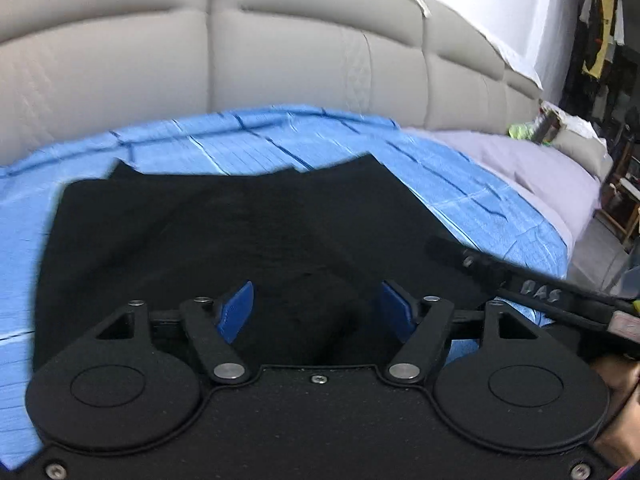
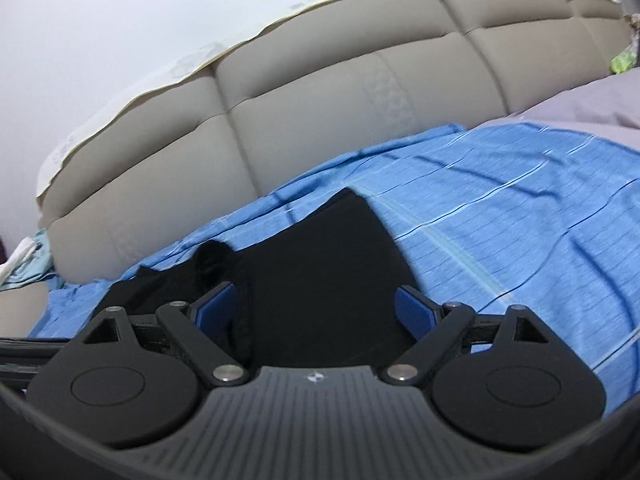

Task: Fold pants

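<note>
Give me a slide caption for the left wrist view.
Open left gripper above black pants on blue sheet.

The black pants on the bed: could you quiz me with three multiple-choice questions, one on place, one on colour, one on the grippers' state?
1. The pants lie on:
A a blue cover
B a wooden floor
C a chair

2. The pads inside each gripper's fingers are:
A red
B blue
C white

3. The left gripper and the right gripper are:
A shut on the pants
B both open
C out of view

Answers:
1 A, the blue cover surrounds the pants.
2 B, blue pads show.
3 B, the pads stand apart, gripping nothing.
</note>
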Demonstrator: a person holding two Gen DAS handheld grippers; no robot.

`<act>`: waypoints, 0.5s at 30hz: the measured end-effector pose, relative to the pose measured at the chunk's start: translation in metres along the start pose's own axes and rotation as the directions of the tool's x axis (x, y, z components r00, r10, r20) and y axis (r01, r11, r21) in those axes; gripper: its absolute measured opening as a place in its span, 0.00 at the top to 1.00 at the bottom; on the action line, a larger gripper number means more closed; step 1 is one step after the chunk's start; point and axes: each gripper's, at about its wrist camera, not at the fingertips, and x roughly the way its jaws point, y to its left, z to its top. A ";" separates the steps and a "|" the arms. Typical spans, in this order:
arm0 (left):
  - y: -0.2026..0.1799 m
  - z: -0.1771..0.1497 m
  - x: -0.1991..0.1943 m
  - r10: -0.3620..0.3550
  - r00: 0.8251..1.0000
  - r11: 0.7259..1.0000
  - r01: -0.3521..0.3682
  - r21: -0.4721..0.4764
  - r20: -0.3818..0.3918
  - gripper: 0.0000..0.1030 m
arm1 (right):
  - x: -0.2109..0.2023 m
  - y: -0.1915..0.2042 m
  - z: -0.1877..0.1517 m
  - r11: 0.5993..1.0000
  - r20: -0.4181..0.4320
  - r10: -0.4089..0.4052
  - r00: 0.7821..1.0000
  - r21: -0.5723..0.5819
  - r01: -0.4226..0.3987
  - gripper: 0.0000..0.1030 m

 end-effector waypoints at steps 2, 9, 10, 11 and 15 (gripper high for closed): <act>0.015 0.003 -0.022 0.032 0.999 0.999 -0.031 -0.043 0.038 0.34 | 0.004 0.007 -0.006 0.999 -0.024 0.042 0.999 0.000 -0.042 0.09; 0.061 -0.005 -0.036 0.351 0.936 0.934 -0.347 -0.084 0.026 0.67 | 0.015 0.055 -0.035 0.987 -0.131 0.128 0.983 -0.078 -0.139 0.10; 0.065 -0.009 -0.032 0.371 0.929 0.926 -0.369 -0.081 0.016 0.69 | 0.017 0.060 -0.037 0.986 -0.135 0.128 0.983 -0.086 -0.140 0.13; 0.068 -0.013 -0.029 0.373 0.928 0.925 -0.371 -0.087 0.006 0.69 | 0.020 0.066 -0.040 0.986 -0.142 0.126 0.982 -0.091 -0.139 0.19; 0.084 -0.029 -0.014 0.337 0.940 0.922 -0.340 -0.186 -0.052 0.68 | 0.030 0.083 -0.043 0.989 -0.155 0.107 0.982 -0.087 -0.121 0.28</act>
